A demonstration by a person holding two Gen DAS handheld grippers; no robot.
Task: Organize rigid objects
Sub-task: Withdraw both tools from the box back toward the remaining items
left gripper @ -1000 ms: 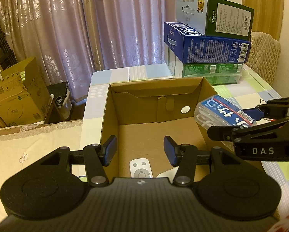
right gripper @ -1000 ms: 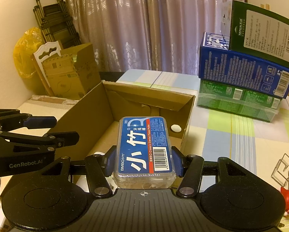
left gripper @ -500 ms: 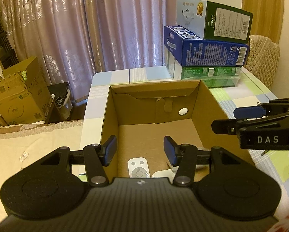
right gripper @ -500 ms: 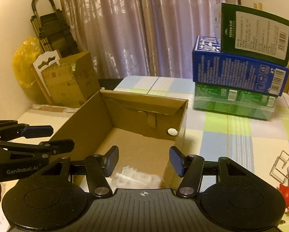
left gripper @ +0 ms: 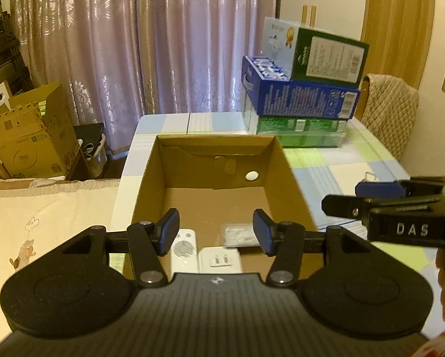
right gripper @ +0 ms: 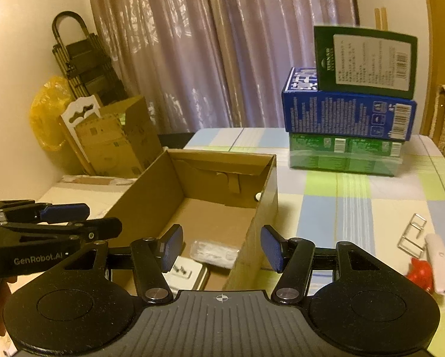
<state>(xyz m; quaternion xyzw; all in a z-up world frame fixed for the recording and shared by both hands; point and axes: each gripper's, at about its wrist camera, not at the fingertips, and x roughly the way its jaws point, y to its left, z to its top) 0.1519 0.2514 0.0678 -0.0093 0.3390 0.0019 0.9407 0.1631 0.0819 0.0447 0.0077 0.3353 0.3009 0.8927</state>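
Indoors, checked tablecloth [right gripper: 356, 205], mauve curtains [right gripper: 222, 59]

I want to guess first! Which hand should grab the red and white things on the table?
Probably right: the right gripper, jaws open and empty, has the red and white items beside it; the left gripper hangs over the cardboard box.

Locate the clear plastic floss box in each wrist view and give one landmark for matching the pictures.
Left wrist view: the floss box lies low in the cardboard box, beside the right finger of the left tongs.
Right wrist view: it lies on the carton's floor by the right wall.
Shared landmark: blue carton in the stack.
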